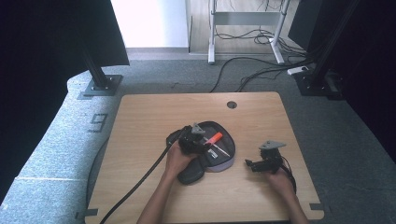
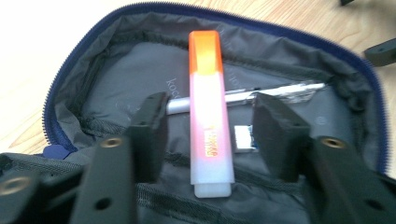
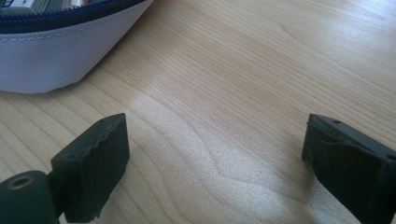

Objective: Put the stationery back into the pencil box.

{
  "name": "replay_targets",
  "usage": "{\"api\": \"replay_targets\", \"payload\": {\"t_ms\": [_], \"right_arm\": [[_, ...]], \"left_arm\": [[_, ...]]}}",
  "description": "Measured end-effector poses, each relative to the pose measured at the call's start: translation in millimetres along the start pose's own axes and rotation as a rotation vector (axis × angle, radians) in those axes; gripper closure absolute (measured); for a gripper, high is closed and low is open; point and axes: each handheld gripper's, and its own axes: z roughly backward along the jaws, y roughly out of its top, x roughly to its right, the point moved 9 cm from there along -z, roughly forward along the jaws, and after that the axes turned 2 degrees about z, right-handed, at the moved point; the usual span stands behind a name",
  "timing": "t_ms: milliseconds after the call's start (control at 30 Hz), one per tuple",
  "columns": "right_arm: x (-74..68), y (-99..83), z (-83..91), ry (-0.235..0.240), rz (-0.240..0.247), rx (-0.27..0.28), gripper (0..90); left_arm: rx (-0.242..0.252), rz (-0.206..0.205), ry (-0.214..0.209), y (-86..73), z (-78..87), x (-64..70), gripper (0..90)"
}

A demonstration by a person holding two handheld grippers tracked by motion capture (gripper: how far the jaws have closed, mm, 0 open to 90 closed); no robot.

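Note:
An open dark pencil case (image 1: 228,162) with a blue zip lies in the middle of the wooden table (image 1: 149,116). Inside it lie an orange and white highlighter (image 1: 214,138) and a silver pen (image 1: 220,150). My left gripper (image 1: 204,143) hovers over the case, open. In the left gripper view the highlighter (image 2: 210,116) lies between the jaws of that gripper (image 2: 212,125) with a gap on each side, and the pen (image 2: 280,90) lies crosswise under it. My right gripper (image 1: 250,164) is open over bare wood to the right of the case (image 3: 56,60), with nothing between its jaws (image 3: 217,158).
A small white and blue item (image 2: 243,138) lies in the case next to the highlighter. The table has a round cable hole (image 1: 231,104) at its far edge. A black cable (image 1: 140,179) trails from the left gripper off the near left edge.

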Motion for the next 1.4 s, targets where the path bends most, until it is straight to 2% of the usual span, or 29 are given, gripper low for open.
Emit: {"api": "replay_targets", "payload": {"t_ms": [267,567,1033,1400], "right_arm": [[0.0,0.0,0.0,0.0,0.0,0.0,7.0],[-0.1,0.0,0.0,0.0,0.0,0.0,7.1],[-0.3,-0.1,0.2,0.001,0.0,-0.001,7.3],[-0.7,0.0,0.4,-0.001,-0.004,0.002,7.8]], "left_arm": [[0.027,0.003,-0.024,4.1,16.4,4.7,30.5],[0.015,-0.034,-0.03,2.1,29.7,12.9,21.2],[0.043,-0.048,-0.059,-0.5,57.3,23.6,16.8],[0.07,-0.068,-0.044,-8.8,86.7,26.2,15.1]]}}
